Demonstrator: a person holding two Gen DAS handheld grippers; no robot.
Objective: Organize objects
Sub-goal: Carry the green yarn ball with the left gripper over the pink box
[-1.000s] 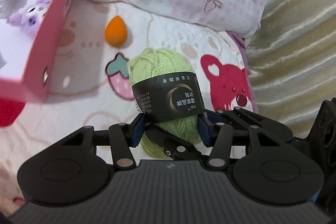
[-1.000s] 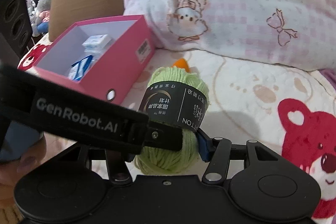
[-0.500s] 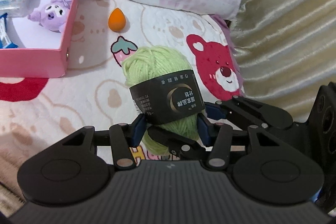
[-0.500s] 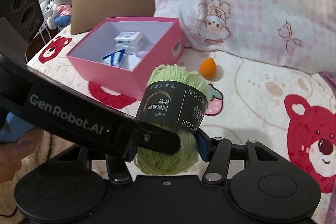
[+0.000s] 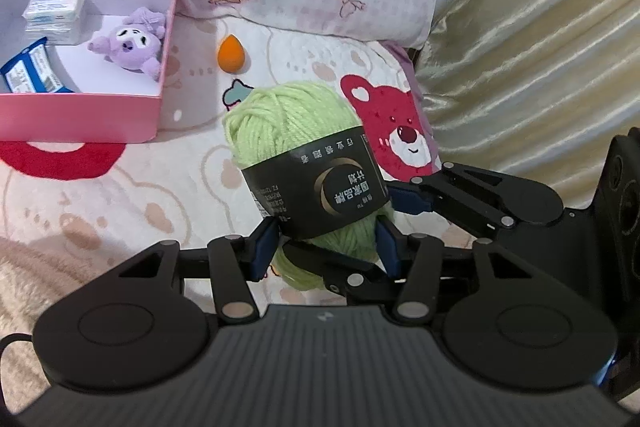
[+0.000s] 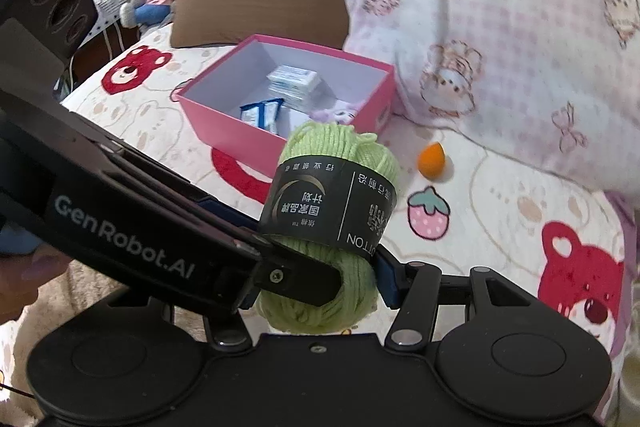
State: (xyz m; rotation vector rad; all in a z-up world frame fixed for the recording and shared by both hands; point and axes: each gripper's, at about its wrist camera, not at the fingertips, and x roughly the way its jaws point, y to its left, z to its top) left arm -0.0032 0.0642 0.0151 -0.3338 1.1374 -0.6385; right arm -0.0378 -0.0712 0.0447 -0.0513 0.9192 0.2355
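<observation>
Yarn ball [image 5: 288, 123] (green, black label) clamped by left gripper [image 5: 326, 247] and, apparently, right gripper [image 6: 320, 283], jaws part-open.

light green yarn ball [image 5: 296, 131] with black paper band, upright, held clear above the bedspread, open pink cardboard box [image 5: 80, 119] lying beyond it

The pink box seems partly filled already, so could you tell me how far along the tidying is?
Done: the pink box already holds a purple plush, white packets and a blue packet. In hand: the green yarn ball is clamped by both the left gripper and the right gripper, lifted above the blanket. Left: the yarn and the orange sponge beside the box.
</observation>
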